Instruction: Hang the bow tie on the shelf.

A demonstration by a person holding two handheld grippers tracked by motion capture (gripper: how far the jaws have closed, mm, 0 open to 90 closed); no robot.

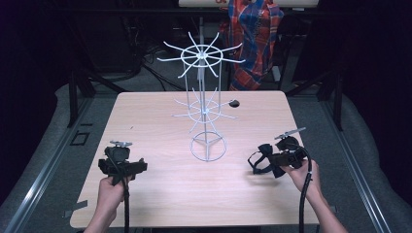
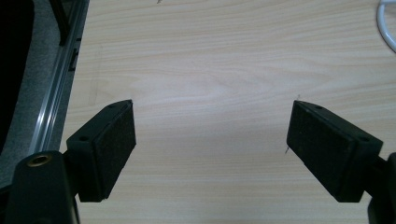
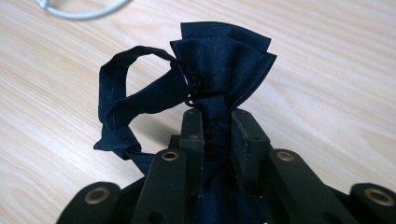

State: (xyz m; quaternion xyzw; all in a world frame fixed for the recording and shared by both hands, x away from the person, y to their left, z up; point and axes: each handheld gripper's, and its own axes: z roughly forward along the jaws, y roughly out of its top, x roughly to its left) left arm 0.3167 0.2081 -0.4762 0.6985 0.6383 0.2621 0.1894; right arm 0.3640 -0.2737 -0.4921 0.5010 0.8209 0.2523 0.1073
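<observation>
High view: the right gripper [image 1: 257, 162] holds a dark bow tie [image 1: 266, 161] near the table's [image 1: 160, 194] right edge, well apart from the white wire rack [image 1: 204, 104] at the middle. The left gripper [image 1: 138, 166] sits near the left edge with nothing in it.

Left gripper view: its jaws stand wide apart over bare wood.

Right gripper view: the jaws are clamped on the bow tie [image 3: 224, 60] at its pinched middle, the pleated wing fanning out beyond them and the strap [image 3: 123, 100] looping limp to one side. It looks light, soft and floppy, unlikely to break; the knot is the firmest hold, and the loose strap is probably what would catch a rack arm.
</observation>
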